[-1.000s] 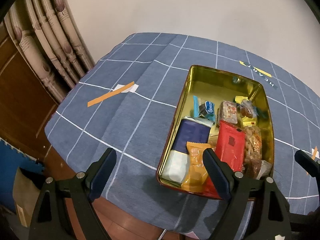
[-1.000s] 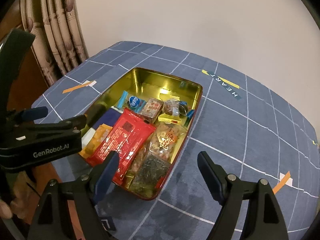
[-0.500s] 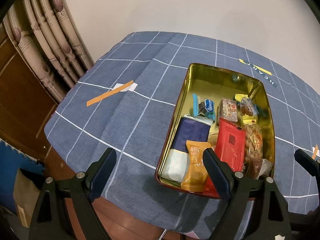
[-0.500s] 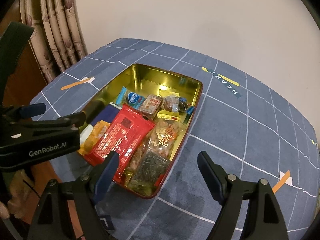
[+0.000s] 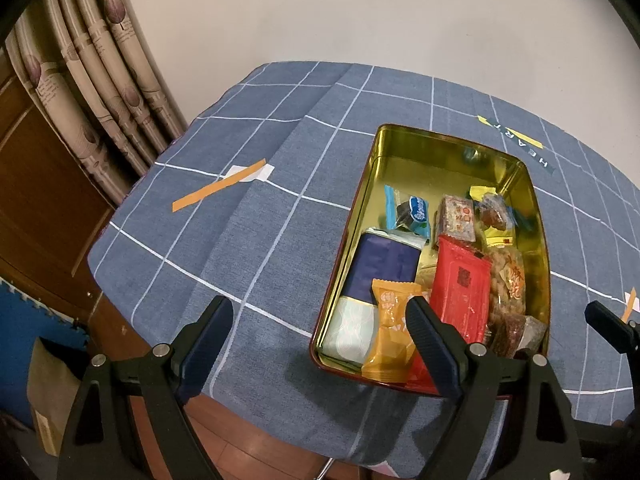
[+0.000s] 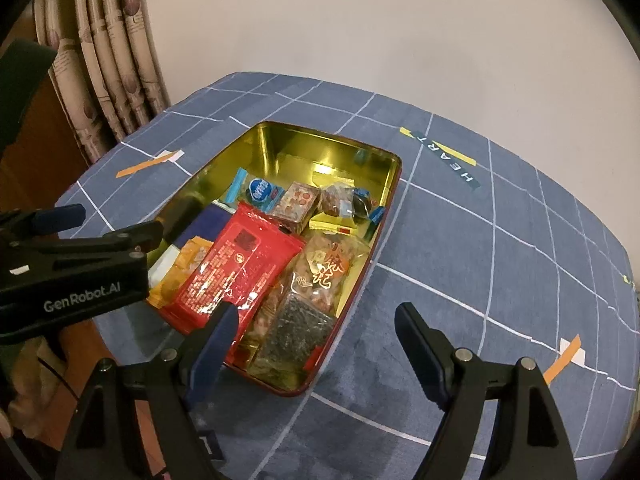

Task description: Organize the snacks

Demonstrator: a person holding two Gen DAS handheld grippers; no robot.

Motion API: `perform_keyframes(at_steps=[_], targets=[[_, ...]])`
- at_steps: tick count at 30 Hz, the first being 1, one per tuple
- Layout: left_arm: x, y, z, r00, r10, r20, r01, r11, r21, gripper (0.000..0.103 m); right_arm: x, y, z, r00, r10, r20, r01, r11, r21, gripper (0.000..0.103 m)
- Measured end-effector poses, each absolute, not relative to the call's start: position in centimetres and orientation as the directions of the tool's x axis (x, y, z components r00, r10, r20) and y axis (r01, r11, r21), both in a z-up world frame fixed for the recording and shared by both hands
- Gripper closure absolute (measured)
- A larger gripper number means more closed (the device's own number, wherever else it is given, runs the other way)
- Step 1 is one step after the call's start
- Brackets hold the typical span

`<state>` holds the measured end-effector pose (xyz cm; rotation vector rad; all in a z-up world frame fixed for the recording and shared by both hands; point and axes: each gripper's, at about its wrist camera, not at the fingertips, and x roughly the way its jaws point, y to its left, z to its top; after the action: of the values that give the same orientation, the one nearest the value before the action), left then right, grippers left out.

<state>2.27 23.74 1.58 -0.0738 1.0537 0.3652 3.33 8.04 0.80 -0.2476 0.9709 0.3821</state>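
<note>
1. Held above the near edge of the table: left gripper and right gripper, both spread wide and carrying nothing.
2. Lay gathered inside the gold tin: the snacks, crowded into the near half, the far half bare metal. No loose snack seen on the blue checked cloth, only strips of tape.
3. Seen nearest the left gripper: an orange packet leaning over a pale box, with a dark blue box behind and a long red packet alongside.
4. Seen nearest the right gripper: a clear bag of nuts and a dark square packet at the near corner; small wrapped sweets further in.
5. Fitted two readings: snacks all collected and the job near its close, or a jumble waiting to be sorted out. Not settled by these views.
6. Judged for good handling either way: come straight down over one packet only, pinch across the narrow width, squeeze soft wrappers lightly to spare brittle contents, lift clear of the tin wall, and keep the two grippers from crossing over the tin.
</note>
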Motion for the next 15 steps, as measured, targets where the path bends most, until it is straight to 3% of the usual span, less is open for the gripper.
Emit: perform_keyframes(at_steps=[15], targets=[[2.09, 24.10, 1.31, 0.443, 0.231, -0.866, -0.331, 0.940, 0.081, 0.017, 3.36, 8.12, 0.44, 0.491, 0.201, -0.847, -0.428, 0.903, -0.034, 0.021]])
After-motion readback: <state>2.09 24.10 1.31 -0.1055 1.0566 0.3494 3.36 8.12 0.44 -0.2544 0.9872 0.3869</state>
